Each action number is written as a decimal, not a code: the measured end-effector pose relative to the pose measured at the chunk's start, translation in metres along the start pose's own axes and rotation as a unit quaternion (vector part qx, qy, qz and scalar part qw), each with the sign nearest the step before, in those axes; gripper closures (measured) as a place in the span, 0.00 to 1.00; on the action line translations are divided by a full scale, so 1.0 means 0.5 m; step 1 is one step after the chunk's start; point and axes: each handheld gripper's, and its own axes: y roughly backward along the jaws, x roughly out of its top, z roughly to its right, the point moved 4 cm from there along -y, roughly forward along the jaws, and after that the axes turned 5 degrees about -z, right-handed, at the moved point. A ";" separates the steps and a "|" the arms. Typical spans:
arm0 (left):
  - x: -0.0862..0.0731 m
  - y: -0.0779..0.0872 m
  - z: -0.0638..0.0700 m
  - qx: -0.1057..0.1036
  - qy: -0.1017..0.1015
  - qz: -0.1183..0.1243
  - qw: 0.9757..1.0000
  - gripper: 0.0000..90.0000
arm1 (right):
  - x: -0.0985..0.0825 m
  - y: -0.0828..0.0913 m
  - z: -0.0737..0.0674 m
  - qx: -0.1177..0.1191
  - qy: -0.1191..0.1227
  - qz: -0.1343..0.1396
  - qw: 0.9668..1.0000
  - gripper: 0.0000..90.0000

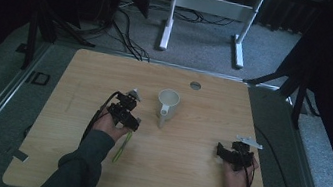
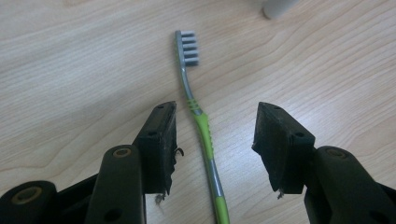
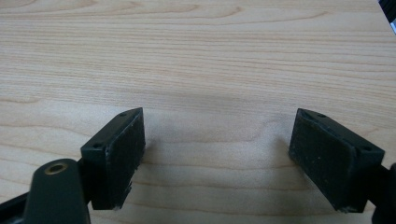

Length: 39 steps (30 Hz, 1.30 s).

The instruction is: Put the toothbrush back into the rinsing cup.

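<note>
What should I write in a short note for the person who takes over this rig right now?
Left gripper: open, jaws on either side of the toothbrush, not pressing it.
Right gripper: open, nothing between the jaws, over bare table.
Toothbrush: lies flat on the table, bristle end pointing away from the left gripper, toward the white mug.
Mug: upright near the table's middle, apart from the toothbrush.
Done: left gripper lined up over the handle.
Left: close on the toothbrush and lift it; probably into the mug.

Bare wooden table (image 1: 181,177) lies open between both grippers; the white mug (image 1: 168,103), near the toothbrush (image 2: 201,126), alone obstructs passage.
</note>
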 end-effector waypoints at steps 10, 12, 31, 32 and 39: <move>0.005 -0.019 0.001 -0.002 0.005 -0.028 1.000 0.53 | 0.000 0.000 0.000 0.000 0.000 0.000 1.000 0.20; 0.005 -0.020 -0.001 -0.003 0.006 -0.033 0.999 0.53 | 0.000 0.000 0.000 0.000 0.000 0.000 1.000 0.20; 0.011 -0.054 0.006 -0.019 0.008 -0.081 0.997 0.66 | 0.000 0.000 0.000 -0.001 0.000 0.000 1.000 0.20; 0.011 -0.054 0.006 -0.019 0.008 -0.081 0.997 0.66 | 0.000 0.000 0.000 -0.001 0.000 0.000 1.000 0.20; 0.010 -0.075 0.003 -0.002 0.014 -0.095 0.995 0.70 | 0.000 0.000 0.000 -0.001 0.000 0.000 1.000 0.20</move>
